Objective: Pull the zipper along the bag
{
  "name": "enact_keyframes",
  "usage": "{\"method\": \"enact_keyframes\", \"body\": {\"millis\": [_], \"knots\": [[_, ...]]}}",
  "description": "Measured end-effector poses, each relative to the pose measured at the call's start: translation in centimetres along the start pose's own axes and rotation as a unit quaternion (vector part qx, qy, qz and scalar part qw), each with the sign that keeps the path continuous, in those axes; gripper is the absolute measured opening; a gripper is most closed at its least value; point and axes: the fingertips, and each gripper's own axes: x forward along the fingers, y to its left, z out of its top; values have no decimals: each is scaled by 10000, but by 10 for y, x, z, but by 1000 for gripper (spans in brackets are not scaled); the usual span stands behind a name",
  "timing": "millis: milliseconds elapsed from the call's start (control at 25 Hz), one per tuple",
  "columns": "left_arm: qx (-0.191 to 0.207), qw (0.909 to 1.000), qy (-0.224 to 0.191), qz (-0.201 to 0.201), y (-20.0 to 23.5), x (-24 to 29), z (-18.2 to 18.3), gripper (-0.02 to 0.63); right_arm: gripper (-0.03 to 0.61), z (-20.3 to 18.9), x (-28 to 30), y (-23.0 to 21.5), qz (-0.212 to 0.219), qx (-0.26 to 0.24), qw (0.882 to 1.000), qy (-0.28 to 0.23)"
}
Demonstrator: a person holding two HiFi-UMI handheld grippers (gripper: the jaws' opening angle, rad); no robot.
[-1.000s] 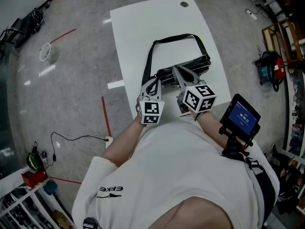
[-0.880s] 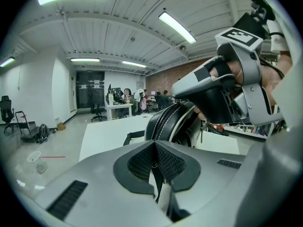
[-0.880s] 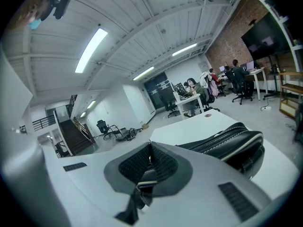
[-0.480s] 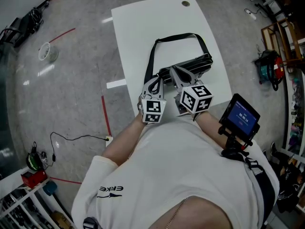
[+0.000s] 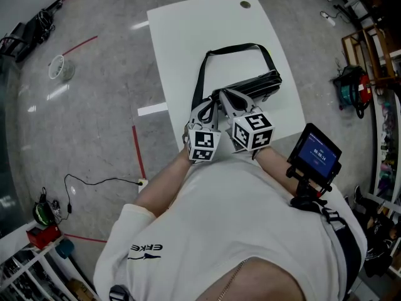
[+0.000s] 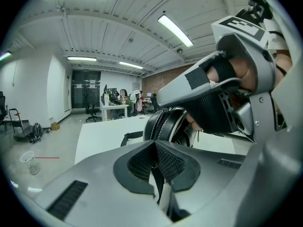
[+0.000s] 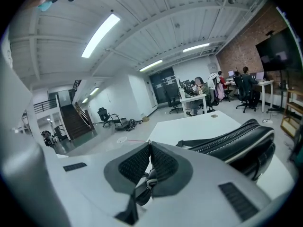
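Bag [image 5: 257, 83] on the table [image 5: 188, 36], left gripper [image 6: 154, 145] pinching its end, right gripper [image 7: 149, 148] pinching the zipper pull [image 7: 147, 183]

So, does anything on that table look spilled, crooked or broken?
Nothing stands out. The black bag sits on the white table, its strap looped beyond it. The left gripper and right gripper both grip its near end, the right on the zipper pull.

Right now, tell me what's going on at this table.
A person at the white table is working on a black bag with two handheld grippers. The left gripper is shut on a dark piece of the bag's left end, apparently to steady it. The right gripper is shut on the zipper pull, close beside the left one.
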Motion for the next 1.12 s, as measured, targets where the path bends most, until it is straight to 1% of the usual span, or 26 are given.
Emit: {"method": "enact_keyframes", "body": {"millis": [320, 600, 800, 920, 1120], "knots": [[119, 9997, -81, -173, -11, 5, 5, 3, 10, -11, 5, 5, -101, -638, 9973, 338], [171, 9993, -155, -279, -6, 1, 6, 3, 11, -16, 14, 17, -145, -1292, 9890, 701], [62, 9982, -299, -519, 8, -19, -5, 3, 11, -26, 20, 40, -86, -1370, 9868, 861], [60, 9967, -442, -673, 10, -20, -2, 3, 11, -28, 21, 41, -77, -1491, 9841, 964], [46, 9965, -435, -708, 10, -17, 2, 3, 11, -30, 24, 37, -127, -1658, 9806, 1038]]}}
